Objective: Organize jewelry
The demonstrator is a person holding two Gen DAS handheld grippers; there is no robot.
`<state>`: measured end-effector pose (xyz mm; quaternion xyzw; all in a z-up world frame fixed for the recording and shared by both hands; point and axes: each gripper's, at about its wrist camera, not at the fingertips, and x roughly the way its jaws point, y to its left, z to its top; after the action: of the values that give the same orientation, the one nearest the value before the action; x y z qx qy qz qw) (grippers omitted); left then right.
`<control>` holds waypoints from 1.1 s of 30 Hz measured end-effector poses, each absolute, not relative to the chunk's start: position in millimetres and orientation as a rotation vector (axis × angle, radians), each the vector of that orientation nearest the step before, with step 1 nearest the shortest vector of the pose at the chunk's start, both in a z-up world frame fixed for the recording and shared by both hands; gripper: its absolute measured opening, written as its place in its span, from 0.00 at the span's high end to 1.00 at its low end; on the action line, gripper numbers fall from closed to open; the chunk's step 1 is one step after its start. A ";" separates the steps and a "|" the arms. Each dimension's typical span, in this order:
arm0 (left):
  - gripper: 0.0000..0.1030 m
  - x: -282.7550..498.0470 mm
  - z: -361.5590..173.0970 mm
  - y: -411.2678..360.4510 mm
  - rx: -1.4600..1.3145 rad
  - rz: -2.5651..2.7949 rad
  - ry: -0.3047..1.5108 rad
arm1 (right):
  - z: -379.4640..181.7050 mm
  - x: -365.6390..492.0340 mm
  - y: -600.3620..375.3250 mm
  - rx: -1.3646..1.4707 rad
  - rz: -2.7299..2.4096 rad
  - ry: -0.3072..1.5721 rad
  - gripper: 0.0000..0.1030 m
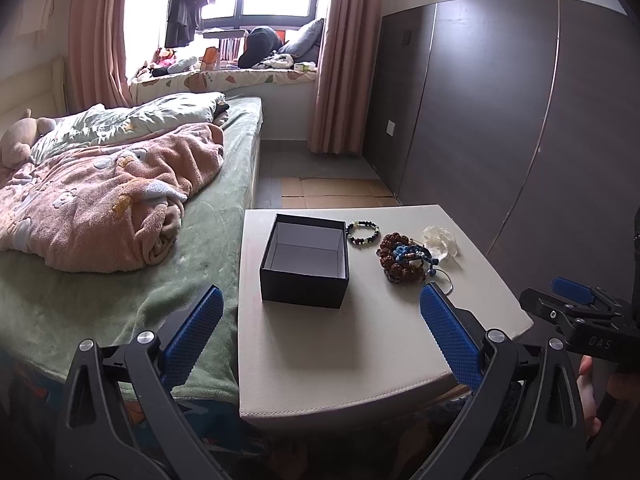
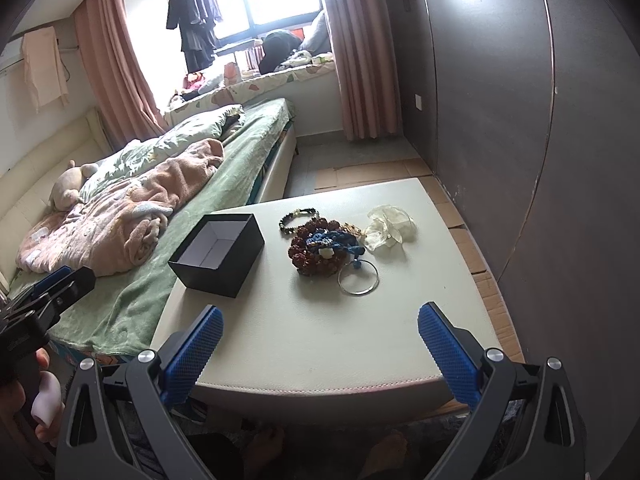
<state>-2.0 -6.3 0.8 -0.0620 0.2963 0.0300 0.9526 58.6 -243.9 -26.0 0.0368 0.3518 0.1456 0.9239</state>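
My left gripper (image 1: pixel 320 332) and right gripper (image 2: pixel 320 340) gape empty over the table's (image 2: pixel 320 360) bare near edge; box (image 1: pixel 304 260) and bracelets (image 2: pixel 320 252) lie ahead.

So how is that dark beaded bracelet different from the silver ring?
The dark beaded bracelet is a loop of separate beads, dark with a few pale ones; the silver ring is one thin plain hoop. The bracelet lies farther back, the ring nearest the grippers. Both lie flat on the white table.

open black box (image 2: pixel 216 254), jewelry pile (image 2: pixel 324 252) (tangled), white table (image 2: pixel 320 344)
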 end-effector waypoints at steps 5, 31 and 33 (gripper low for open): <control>0.05 -0.7 -2.1 -8.8 -0.108 0.066 0.608 | -26.8 59.6 -243.6 0.085 0.282 0.718 0.07; 0.05 -0.9 -3.4 -16.3 -0.095 0.064 0.601 | -27.3 52.4 -235.8 0.050 0.314 0.720 0.07; 0.05 -0.9 -3.1 -16.7 -0.096 0.067 0.598 | -27.7 52.3 -235.0 0.045 0.316 0.721 0.07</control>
<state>-0.9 -16.7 -3.1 -0.0470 0.2946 0.0329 0.9539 52.3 -235.0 -27.7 0.0219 0.3514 0.1540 0.9232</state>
